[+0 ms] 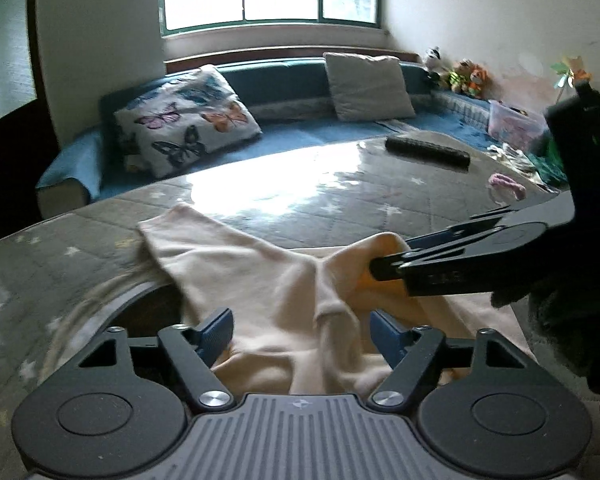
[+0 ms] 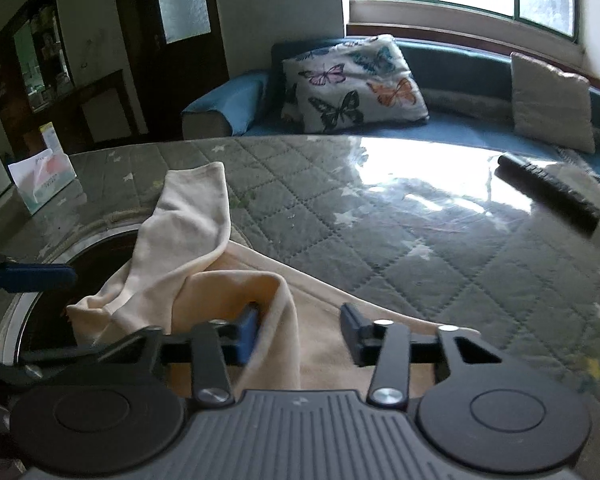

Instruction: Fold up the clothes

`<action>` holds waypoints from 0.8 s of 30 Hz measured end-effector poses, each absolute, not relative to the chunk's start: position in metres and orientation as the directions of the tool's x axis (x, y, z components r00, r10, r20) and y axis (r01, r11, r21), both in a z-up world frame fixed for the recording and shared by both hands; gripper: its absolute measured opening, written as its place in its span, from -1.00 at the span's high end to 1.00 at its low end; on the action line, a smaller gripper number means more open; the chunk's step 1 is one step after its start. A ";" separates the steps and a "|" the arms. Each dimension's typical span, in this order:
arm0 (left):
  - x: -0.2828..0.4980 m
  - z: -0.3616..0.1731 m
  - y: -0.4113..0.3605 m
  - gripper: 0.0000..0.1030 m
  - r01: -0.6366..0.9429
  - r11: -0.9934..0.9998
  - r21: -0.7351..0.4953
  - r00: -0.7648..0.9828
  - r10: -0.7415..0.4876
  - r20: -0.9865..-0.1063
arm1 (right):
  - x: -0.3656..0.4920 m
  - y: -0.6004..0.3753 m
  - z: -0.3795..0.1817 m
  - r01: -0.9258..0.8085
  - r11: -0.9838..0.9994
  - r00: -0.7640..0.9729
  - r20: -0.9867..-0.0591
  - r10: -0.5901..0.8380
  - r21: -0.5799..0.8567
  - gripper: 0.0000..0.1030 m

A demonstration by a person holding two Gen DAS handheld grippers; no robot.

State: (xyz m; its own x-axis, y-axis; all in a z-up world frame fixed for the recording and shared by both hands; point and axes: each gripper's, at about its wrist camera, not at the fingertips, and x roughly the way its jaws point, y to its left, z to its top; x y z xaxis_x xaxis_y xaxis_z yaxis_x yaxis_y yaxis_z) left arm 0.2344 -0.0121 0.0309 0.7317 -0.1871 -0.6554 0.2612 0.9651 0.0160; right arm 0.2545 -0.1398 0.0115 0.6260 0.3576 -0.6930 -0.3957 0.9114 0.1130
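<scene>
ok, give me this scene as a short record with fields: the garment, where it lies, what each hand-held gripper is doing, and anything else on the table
garment: cream garment, rumpled, one end stretched out flat
surface: grey quilted table cover with white stars; garment near its front edge
left hand-held gripper: jaws apart, cloth between them, pads not pressing
right hand-held gripper: jaws apart around a raised fold, not clamped
other items: dark remote control at far right, small pink item
background: blue sofa, butterfly cushion

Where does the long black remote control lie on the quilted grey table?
The long black remote control lies at the table's far right side, near the blue sofa, well beyond the cream garment in both wrist views.
</scene>
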 end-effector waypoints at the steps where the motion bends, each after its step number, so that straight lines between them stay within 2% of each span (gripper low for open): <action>1: 0.239 0.028 -0.014 -0.06 0.266 0.964 0.016 0.722 -0.189 -0.665 | 0.256 -0.141 0.010 -0.394 0.911 0.622 -0.695 0.360 0.120 0.54; 2: 0.243 0.025 -0.014 0.10 0.269 0.963 0.012 0.712 -0.191 -0.676 | 0.257 -0.141 0.009 -0.393 0.911 0.620 -0.695 0.363 0.125 0.64; 3: 0.246 0.022 -0.014 0.44 0.272 0.962 0.001 0.701 -0.198 -0.685 | 0.256 -0.142 0.008 -0.391 0.912 0.623 -0.692 0.364 0.127 0.78; 4: 0.248 0.019 -0.013 0.66 0.275 0.961 -0.018 0.690 -0.210 -0.693 | 0.255 -0.144 0.008 -0.385 0.914 0.629 -0.688 0.361 0.127 0.87; 6: 0.247 0.017 -0.010 0.76 0.273 0.961 -0.040 0.685 -0.223 -0.694 | 0.250 -0.149 0.011 -0.371 0.919 0.642 -0.678 0.357 0.131 0.93; 15: 0.201 0.032 0.024 0.83 0.169 0.984 -0.047 0.742 -0.159 -0.651 | 0.205 -0.198 0.046 -0.297 0.941 0.747 -0.575 0.335 0.163 0.96; 24: 0.112 0.046 0.083 0.84 0.006 0.994 -0.107 0.775 -0.072 -0.628 | 0.125 -0.276 0.071 -0.153 0.969 0.837 -0.496 0.231 0.193 0.96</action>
State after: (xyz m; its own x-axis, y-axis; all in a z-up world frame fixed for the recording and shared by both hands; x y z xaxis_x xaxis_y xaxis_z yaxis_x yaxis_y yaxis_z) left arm 0.1123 0.0825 0.0456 0.7747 -0.0724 -0.6282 0.0059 0.9942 -0.1074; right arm 0.1252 -0.2761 0.0706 0.8372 0.2308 -0.4957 -0.1529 0.9692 0.1931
